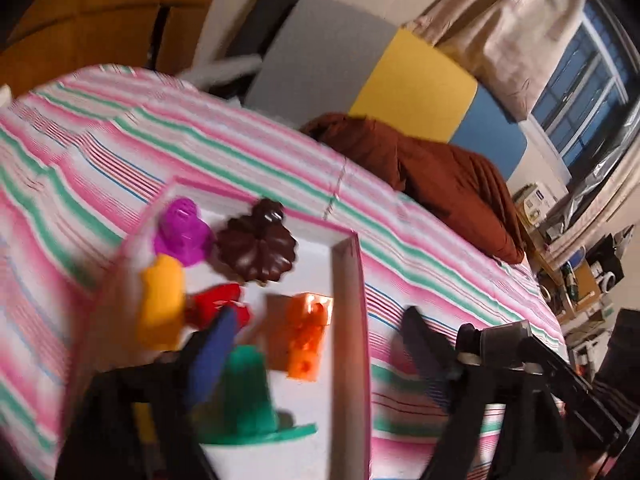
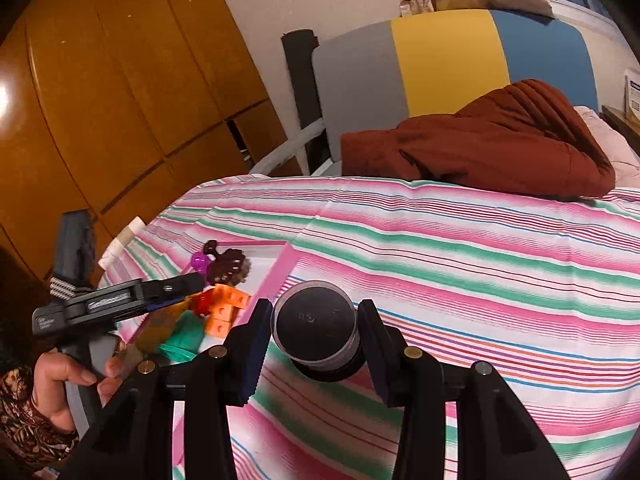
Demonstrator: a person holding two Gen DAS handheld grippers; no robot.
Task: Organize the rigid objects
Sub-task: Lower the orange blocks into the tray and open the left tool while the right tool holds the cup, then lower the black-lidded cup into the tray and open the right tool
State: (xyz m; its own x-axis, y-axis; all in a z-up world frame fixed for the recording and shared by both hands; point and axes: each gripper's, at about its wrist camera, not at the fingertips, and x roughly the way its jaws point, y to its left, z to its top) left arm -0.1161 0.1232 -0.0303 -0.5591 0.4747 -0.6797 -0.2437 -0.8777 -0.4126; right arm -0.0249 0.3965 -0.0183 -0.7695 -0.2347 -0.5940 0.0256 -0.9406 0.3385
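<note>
The right gripper (image 2: 314, 344) clamps a dark round lidded jar (image 2: 316, 330) above the striped bedspread (image 2: 480, 260); the left gripper (image 1: 316, 344) hangs spread wide over the pink-rimmed tray (image 1: 354, 280) of plastic toys.

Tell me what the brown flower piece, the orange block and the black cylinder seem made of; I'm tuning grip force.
Brown flower piece: likely hard plastic, glossy, with sharp highlights on its moulded petals.
Orange block: translucent-looking glossy plastic, with studs and holes.
Black cylinder: dark, matte top inside a clear, shiny shell, probably plastic; it sits between the right claw's fingers, though contact is unclear.
</note>
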